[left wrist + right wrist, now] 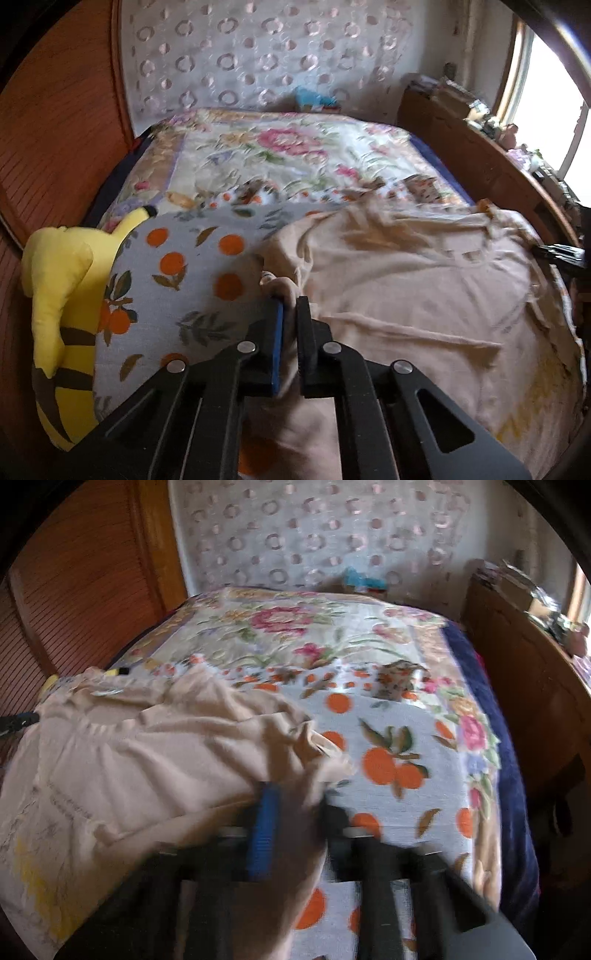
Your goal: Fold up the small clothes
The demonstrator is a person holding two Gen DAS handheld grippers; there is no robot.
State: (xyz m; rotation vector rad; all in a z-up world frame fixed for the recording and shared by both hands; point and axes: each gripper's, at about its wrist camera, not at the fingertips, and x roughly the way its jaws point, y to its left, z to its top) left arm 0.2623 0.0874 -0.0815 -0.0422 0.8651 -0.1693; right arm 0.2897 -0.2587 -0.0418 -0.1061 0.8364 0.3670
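A small beige shirt (424, 280) lies spread on the grey cloth with orange fruit print (177, 266) on the bed. My left gripper (291, 306) is shut on the shirt's left edge, with beige cloth pinched between its blue-padded fingers. In the right wrist view the same shirt (147, 753) fills the left half, over the orange-print cloth (388, 746). My right gripper (295, 805) is shut on the shirt's right edge; this view is blurred by motion. A faded yellow print shows near the shirt's lower hem (33, 882).
A yellow plush toy (62, 295) lies at the bed's left edge beside a wooden slatted panel (55, 129). A floral quilt (280, 147) covers the far bed. A wooden cabinet (480, 162) with clutter stands on the right under a window.
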